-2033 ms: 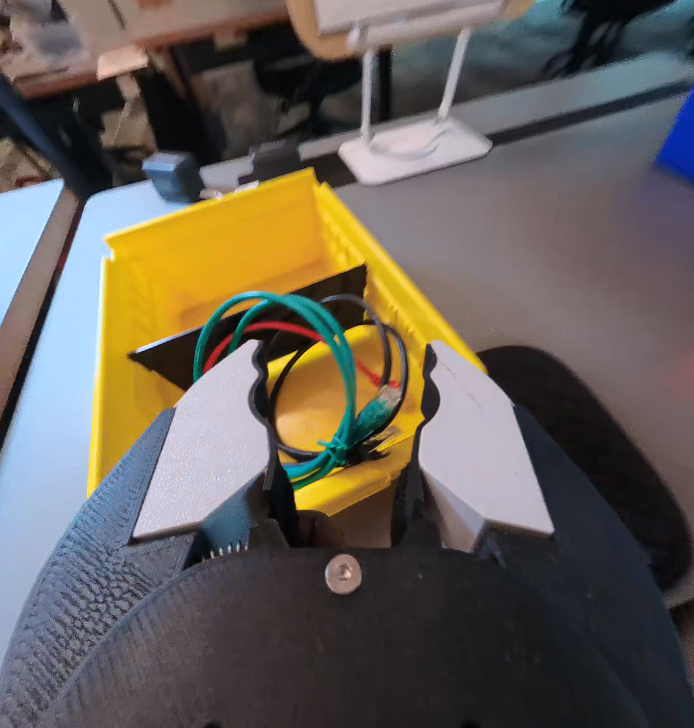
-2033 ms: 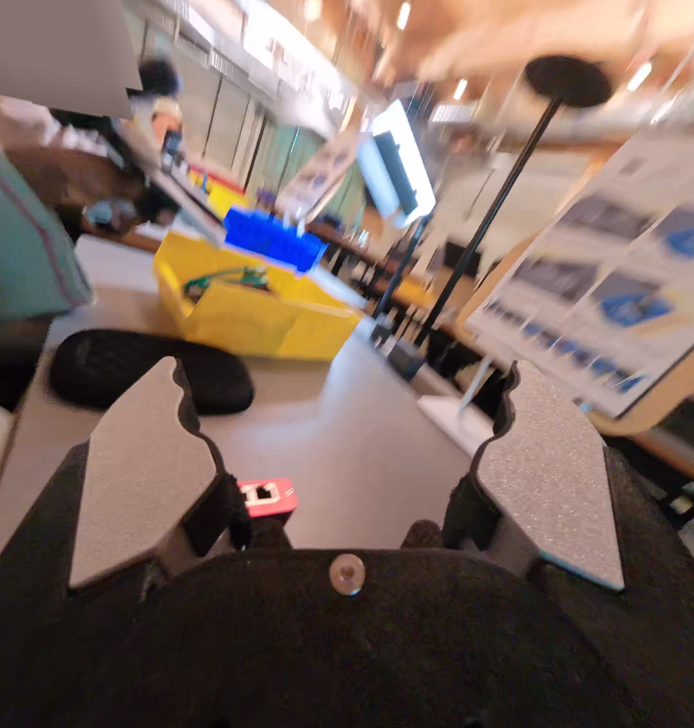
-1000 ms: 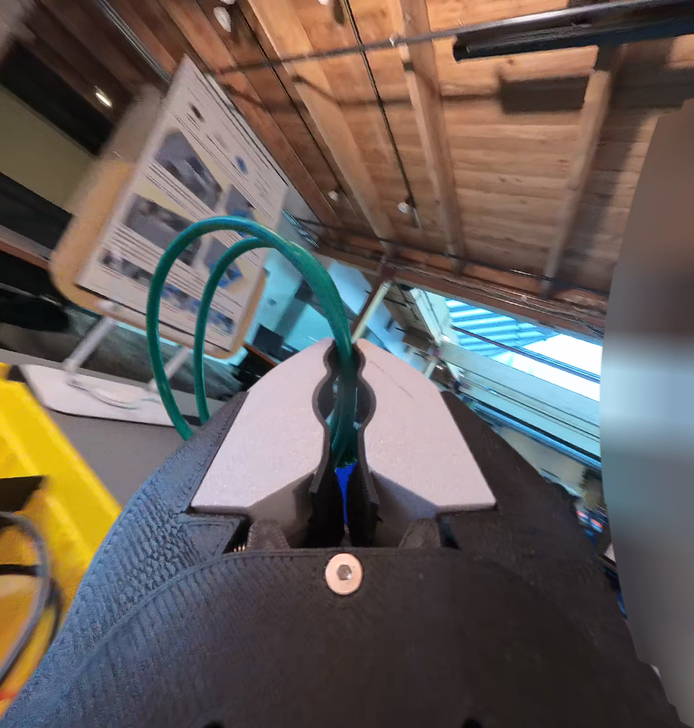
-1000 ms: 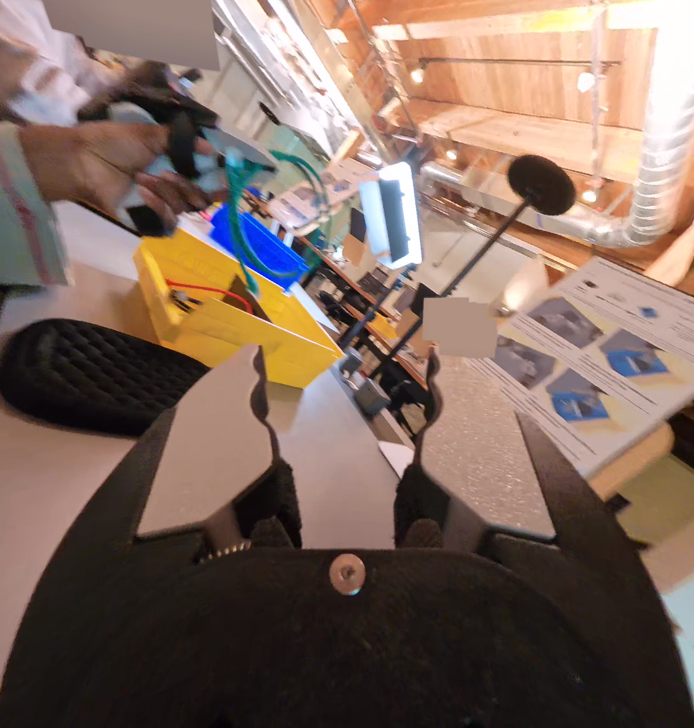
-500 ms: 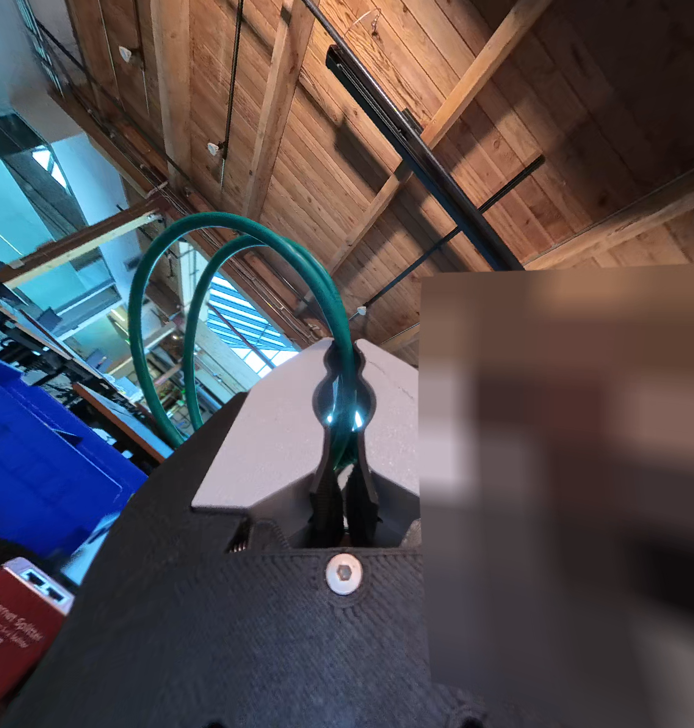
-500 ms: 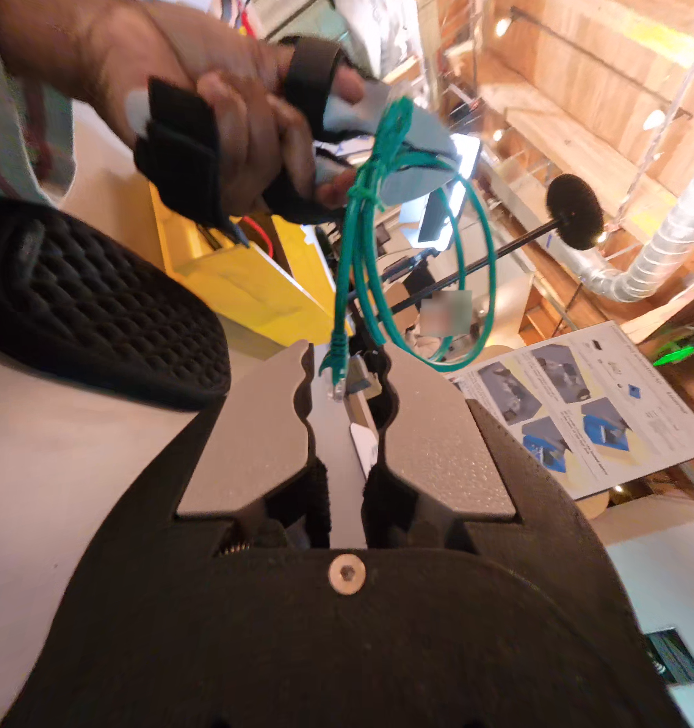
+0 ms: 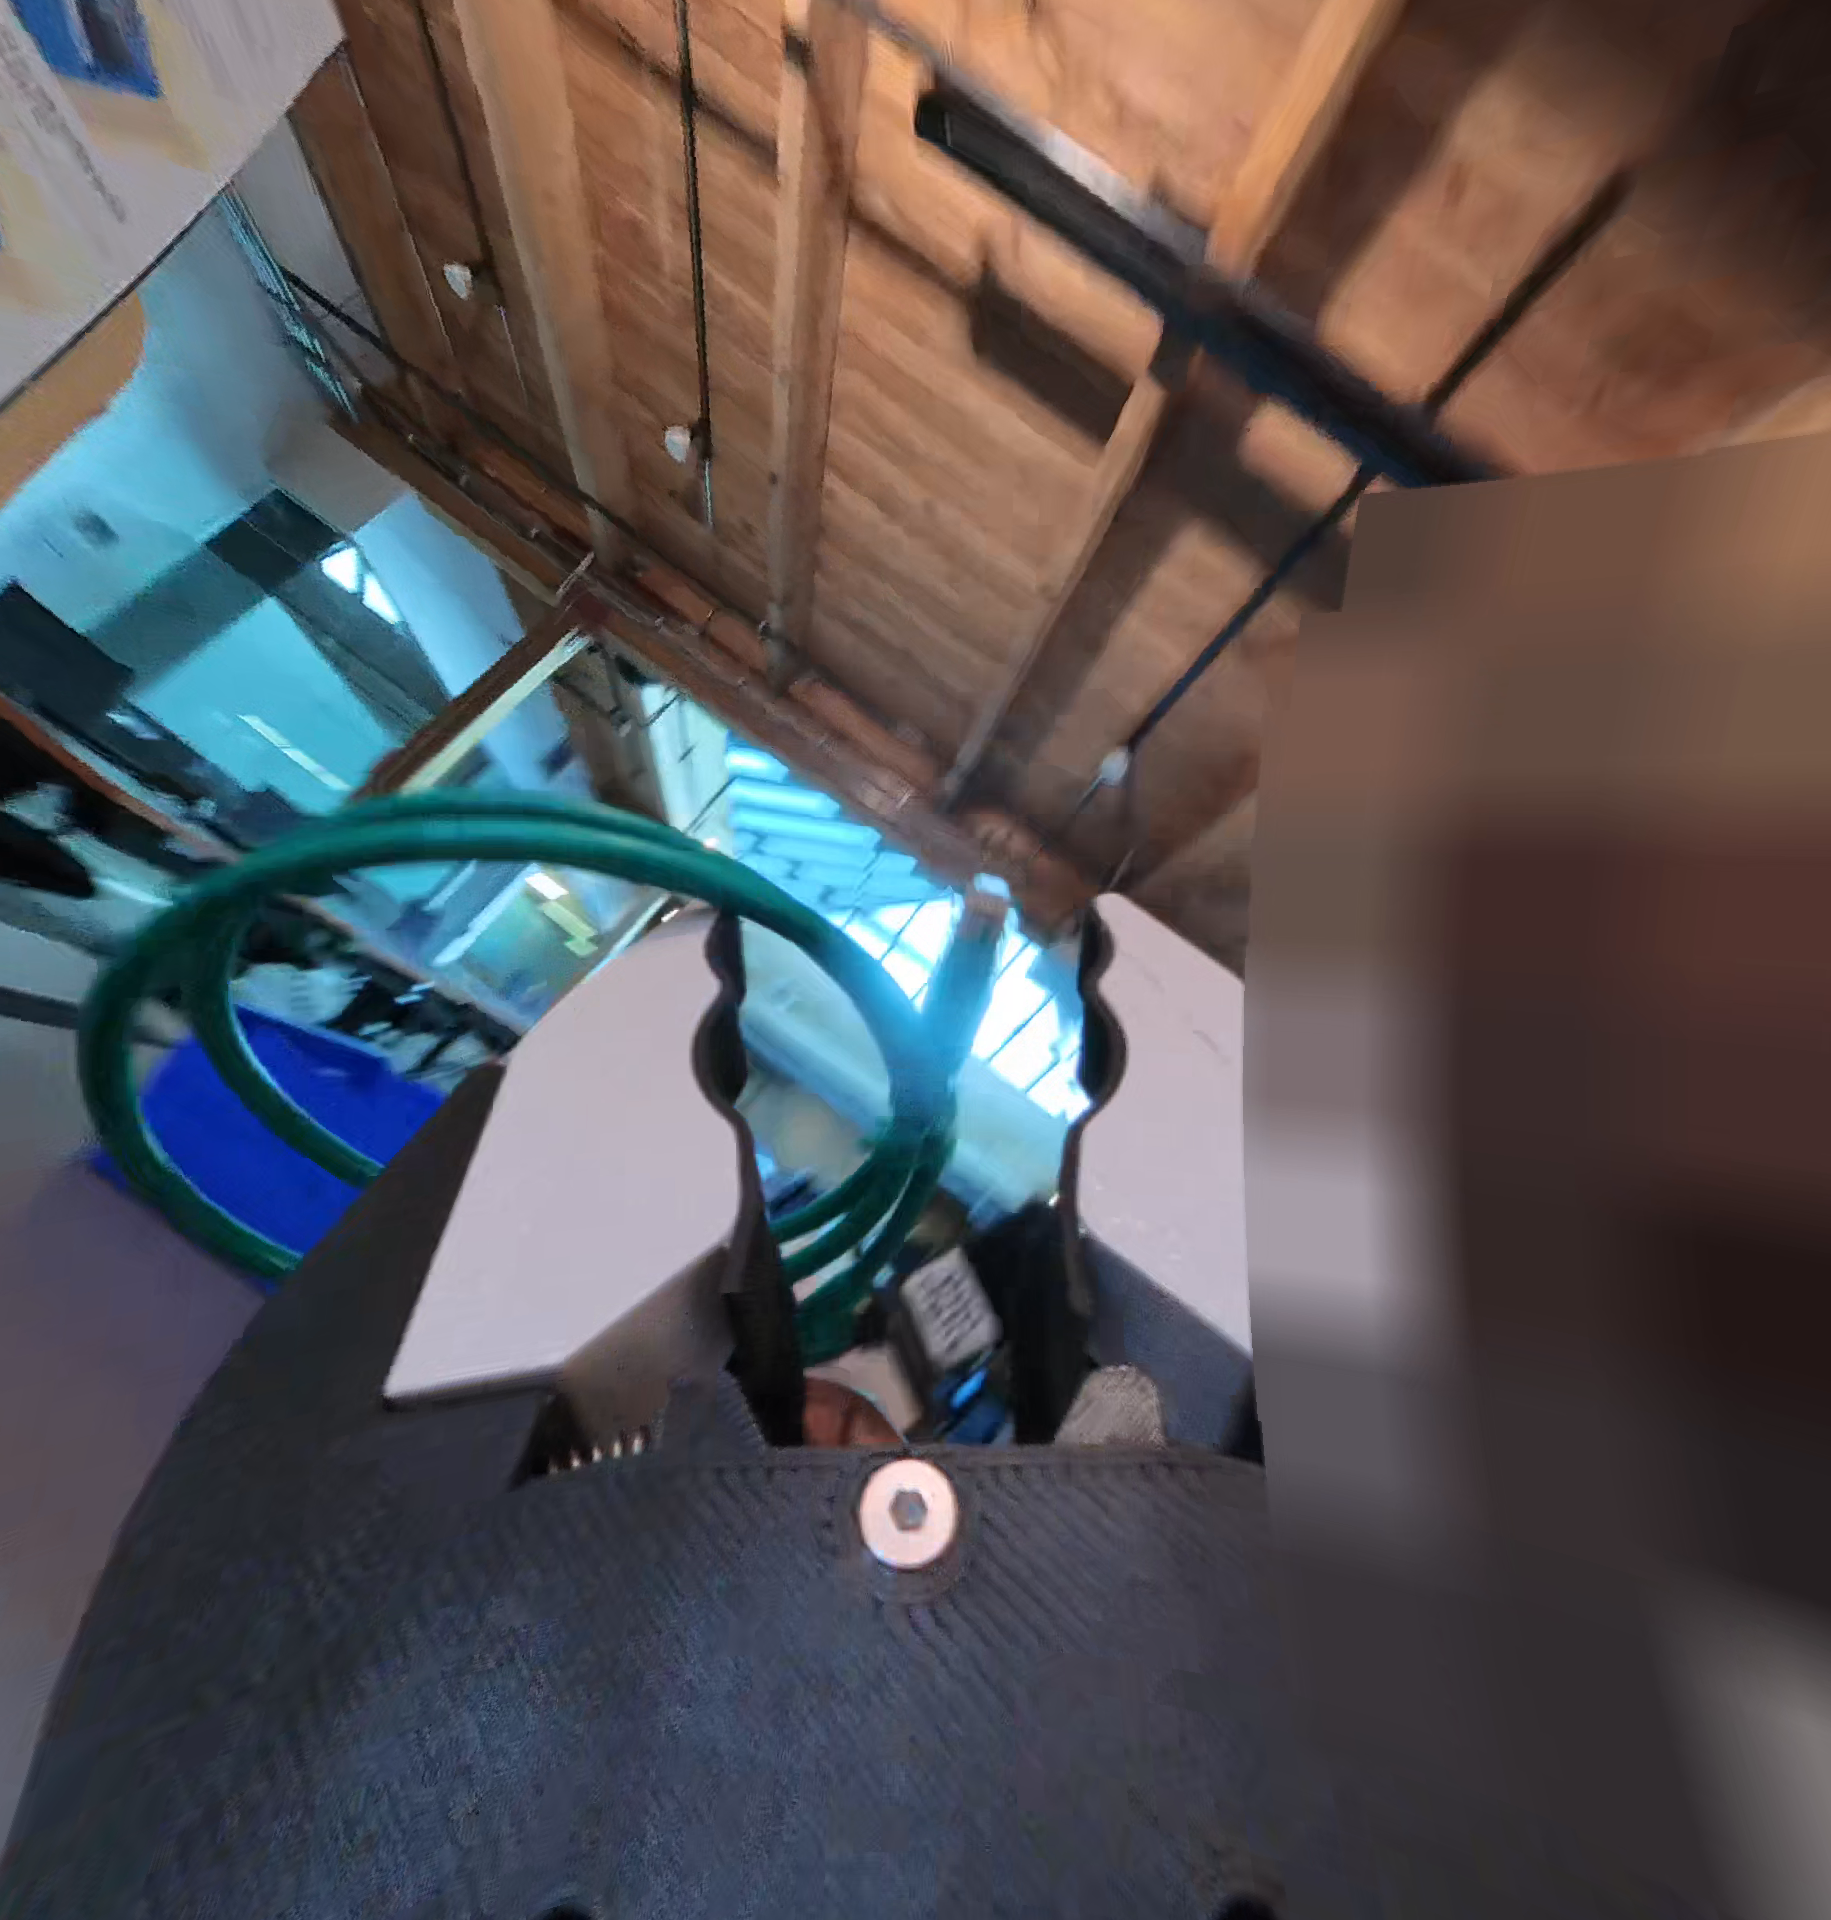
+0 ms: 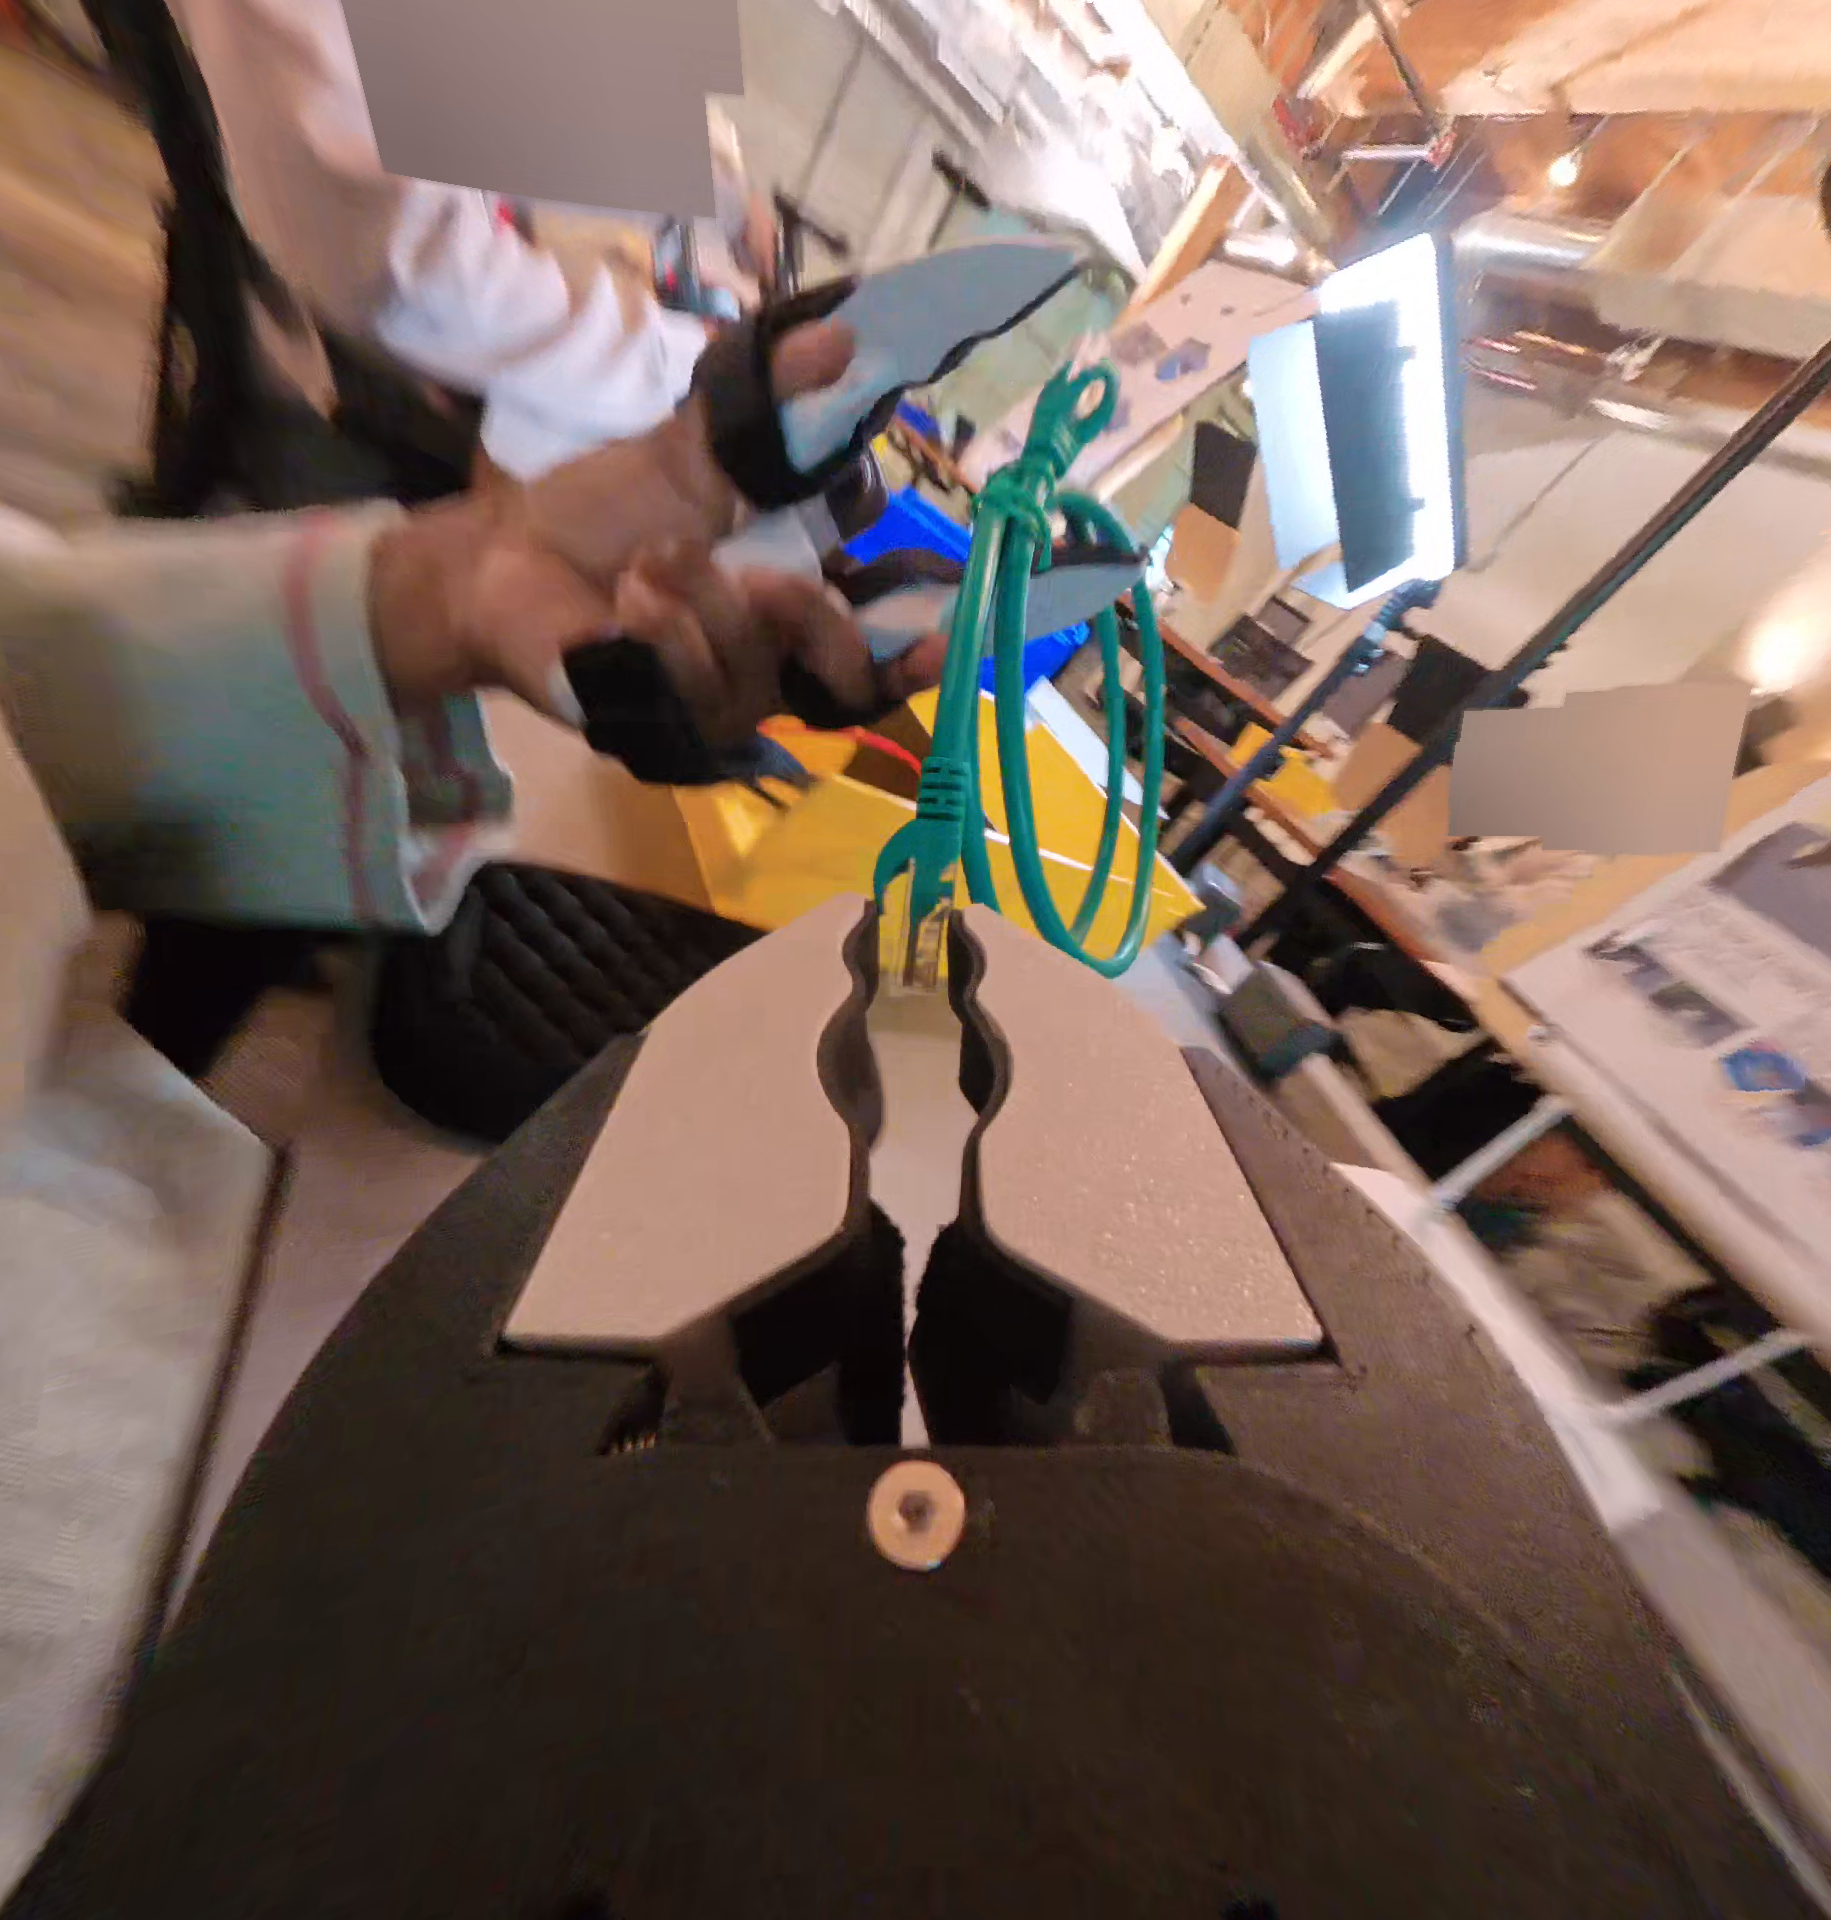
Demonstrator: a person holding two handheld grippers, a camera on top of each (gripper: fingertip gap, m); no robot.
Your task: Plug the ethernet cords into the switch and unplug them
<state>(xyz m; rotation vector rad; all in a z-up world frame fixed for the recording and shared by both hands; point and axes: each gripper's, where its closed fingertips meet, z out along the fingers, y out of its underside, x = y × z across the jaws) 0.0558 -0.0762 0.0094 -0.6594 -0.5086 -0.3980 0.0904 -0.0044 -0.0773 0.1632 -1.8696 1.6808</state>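
Observation:
A coiled green ethernet cord [image 8: 1002, 665], bound with a green tie, stands up from my right gripper [image 8: 913, 914]. The right gripper is shut on the cord's clear plug [image 8: 916, 951] at its fingertips. My left gripper [image 7: 906, 925] is open, with its jaws wide apart. The cord's loops [image 7: 475, 831] pass through the gap, blurred, and I cannot tell if they touch a finger. In the right wrist view the left gripper [image 8: 1108, 410] is held by a hand and stands open around the top of the cord. No switch is in view.
A yellow bin [image 8: 817, 831] with wires stands on the table behind the cord. A blue bin [image 7: 267, 1132] is farther back. A black padded object [image 8: 558, 987] lies at the left. A lit panel on a stand [image 8: 1378, 416] and a poster board [image 8: 1721, 987] are at the right.
The left gripper has opened and let go of the green cord. The right gripper has closed on the cord's plug. Both views are blurred by motion.

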